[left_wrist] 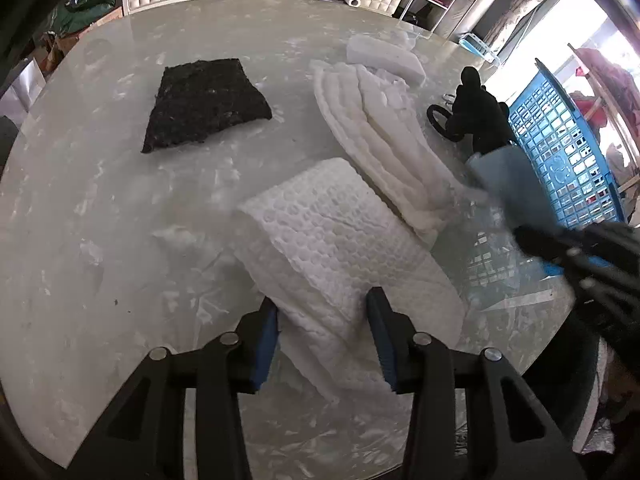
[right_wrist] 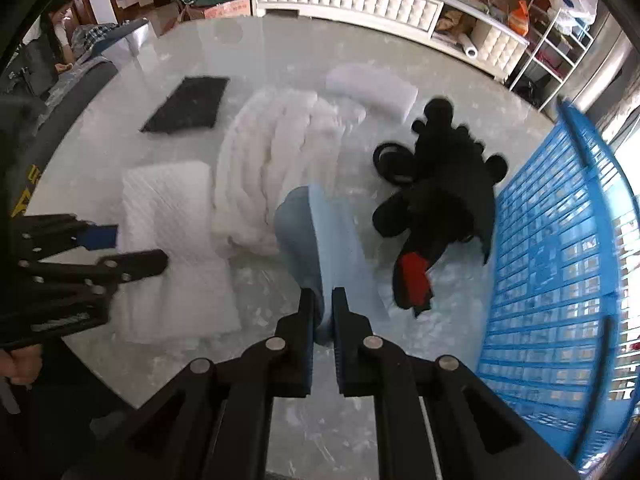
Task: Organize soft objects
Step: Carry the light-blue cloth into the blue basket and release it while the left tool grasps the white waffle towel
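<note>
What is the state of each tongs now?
Left tongs: open, straddling the white waffle pad.
Right tongs: closed on the light blue foam.

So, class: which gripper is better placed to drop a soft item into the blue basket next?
Right. The right gripper already pinches the blue sponge beside the basket; the left gripper is open.

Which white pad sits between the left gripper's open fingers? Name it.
The dimpled white pad: the left gripper straddles its near end. The ribbed white pad and the smooth white block lie farther off.

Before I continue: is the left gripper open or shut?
Open. The left gripper has its jaws apart around the white pad, not squeezing it.
</note>
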{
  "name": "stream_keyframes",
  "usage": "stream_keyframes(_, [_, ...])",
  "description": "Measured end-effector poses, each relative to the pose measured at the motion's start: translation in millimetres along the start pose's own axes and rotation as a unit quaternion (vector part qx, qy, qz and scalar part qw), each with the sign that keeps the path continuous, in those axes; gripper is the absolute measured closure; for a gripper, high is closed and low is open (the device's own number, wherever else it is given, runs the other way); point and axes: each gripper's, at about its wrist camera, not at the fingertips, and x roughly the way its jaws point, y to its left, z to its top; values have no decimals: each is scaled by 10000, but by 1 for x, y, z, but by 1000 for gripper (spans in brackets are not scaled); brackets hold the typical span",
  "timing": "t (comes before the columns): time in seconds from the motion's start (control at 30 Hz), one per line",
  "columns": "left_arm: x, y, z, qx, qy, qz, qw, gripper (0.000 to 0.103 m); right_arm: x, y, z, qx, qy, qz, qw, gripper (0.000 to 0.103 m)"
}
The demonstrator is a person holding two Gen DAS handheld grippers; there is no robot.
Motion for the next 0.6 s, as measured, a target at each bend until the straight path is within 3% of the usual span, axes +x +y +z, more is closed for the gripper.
stream_keyframes(0.3, [-2, -5, 0, 71, -8, 187, 9998, 60, -60, -13, 22, -35, -604, -190, 9980, 95])
stream_keyframes(0.43, [1, -6, 2, 19, 3, 243, 9997, 44, -87, -30, 26, 10, -854, -319, 9958, 95])
stream_keyframes(0.6, [4, -12, 4, 129, -14, 459, 9989, 45, -104, -67, 26, 185, -1020, -613, 9927, 95])
